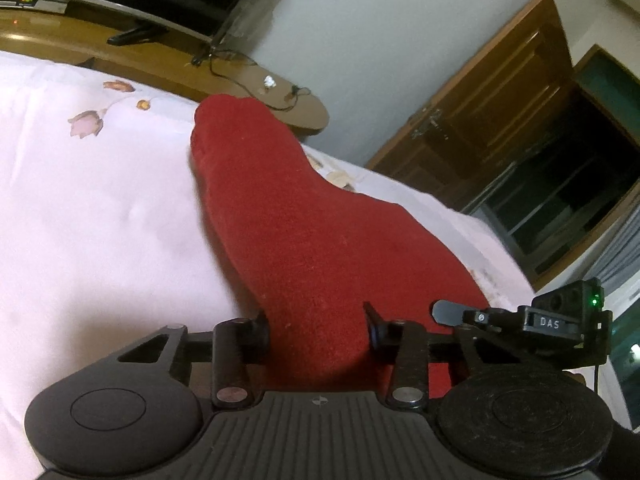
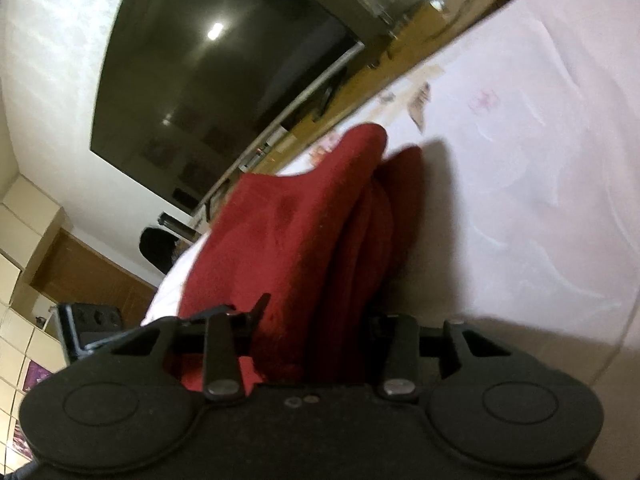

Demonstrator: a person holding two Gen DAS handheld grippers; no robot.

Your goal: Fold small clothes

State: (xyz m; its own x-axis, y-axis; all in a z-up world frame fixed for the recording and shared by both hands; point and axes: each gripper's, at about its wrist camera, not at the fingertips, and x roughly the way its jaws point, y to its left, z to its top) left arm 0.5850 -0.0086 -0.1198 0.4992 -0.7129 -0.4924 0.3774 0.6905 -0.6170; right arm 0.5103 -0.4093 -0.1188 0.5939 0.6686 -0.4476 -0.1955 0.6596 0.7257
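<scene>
Left gripper (image 1: 318, 326) clamps my red cloth (image 1: 304, 232); right gripper (image 2: 316, 320) pinches its bunched folds (image 2: 320, 232). Cloth lifts off the pink bedsheet (image 1: 100, 208), toward the bed's far edge by the wooden cabinet (image 1: 256, 80).

Fuzzy matt red cloth (image 1: 304, 240) on a smooth pale sheet (image 1: 100, 220); glossy wooden shelf (image 1: 280, 96) behind

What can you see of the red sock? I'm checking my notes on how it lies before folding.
The red sock looks like thick, fuzzy knit, plain deep red. It lies stretched over the pale pink floral bedsheet, toe end far, near end between the fingers of the left hand-held gripper. In the right wrist view its fabric bunches in lengthwise folds within the right hand-held gripper.
</scene>
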